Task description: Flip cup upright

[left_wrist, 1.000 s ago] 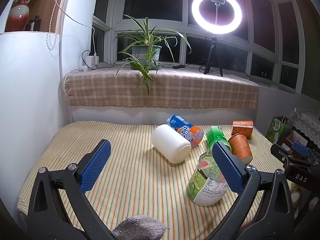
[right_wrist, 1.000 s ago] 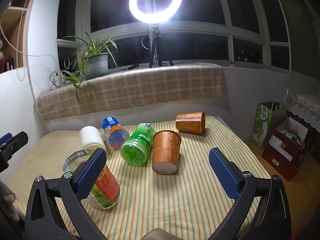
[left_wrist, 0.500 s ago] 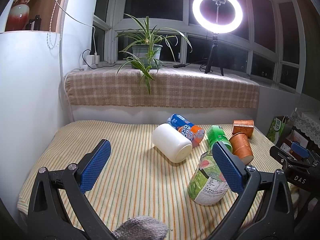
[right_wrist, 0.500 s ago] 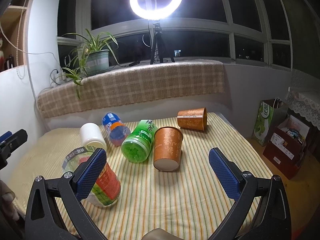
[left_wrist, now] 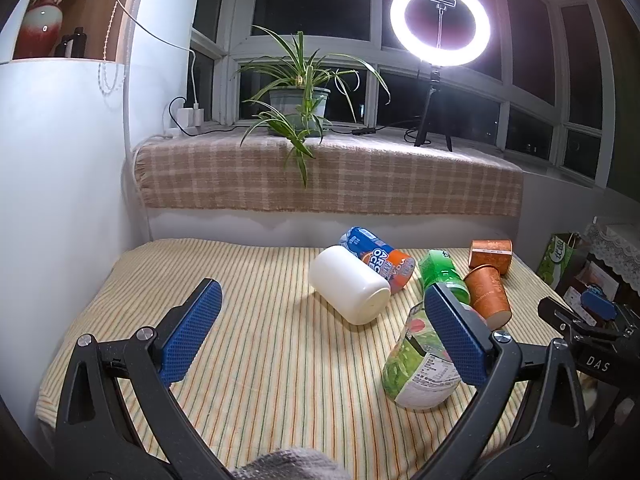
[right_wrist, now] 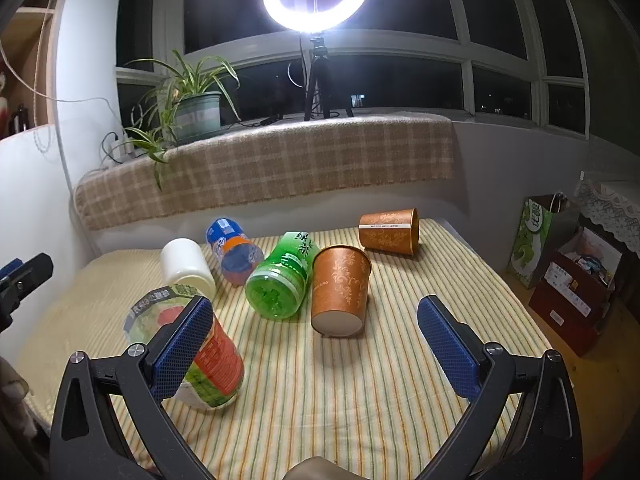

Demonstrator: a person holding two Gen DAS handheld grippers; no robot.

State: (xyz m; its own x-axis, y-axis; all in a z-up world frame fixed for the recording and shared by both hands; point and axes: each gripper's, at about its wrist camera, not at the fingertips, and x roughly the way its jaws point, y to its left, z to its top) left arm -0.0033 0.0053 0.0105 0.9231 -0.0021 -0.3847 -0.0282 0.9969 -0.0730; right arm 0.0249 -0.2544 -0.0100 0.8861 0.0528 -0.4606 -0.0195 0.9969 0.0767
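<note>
Striped cloth in yellow, orange and green covers the counter [right_wrist: 400, 380], a soft woven top that every container lies on. Largest among them is the salad-printed tub [right_wrist: 200, 360], on its side just behind the left finger of the right gripper [right_wrist: 316, 344]. Beyond the fingers lie a white plastic jar [left_wrist: 348, 284], a green bottle [right_wrist: 280, 280], a blue-and-orange can [right_wrist: 234, 254] and, farthest off, a second paper cup [right_wrist: 388, 232] on its side.

The task's cup, a brown paper cup [right_wrist: 340, 292] with a gold leaf pattern, lies tipped over straight ahead of the right gripper, in line with the gap between its fingers, base toward the camera and mouth away, beside the green bottle and perhaps touching it. It looks light, thin-walled and easily crushed, likely to roll, so a gentle pinch across the tapered wall near the stiffer base seems wisest.

Both the right gripper and the left gripper [left_wrist: 320, 336] stand spread wide, fingers grasping nothing. Their blue pads [right_wrist: 448, 352] are dimpled rubber.
</note>
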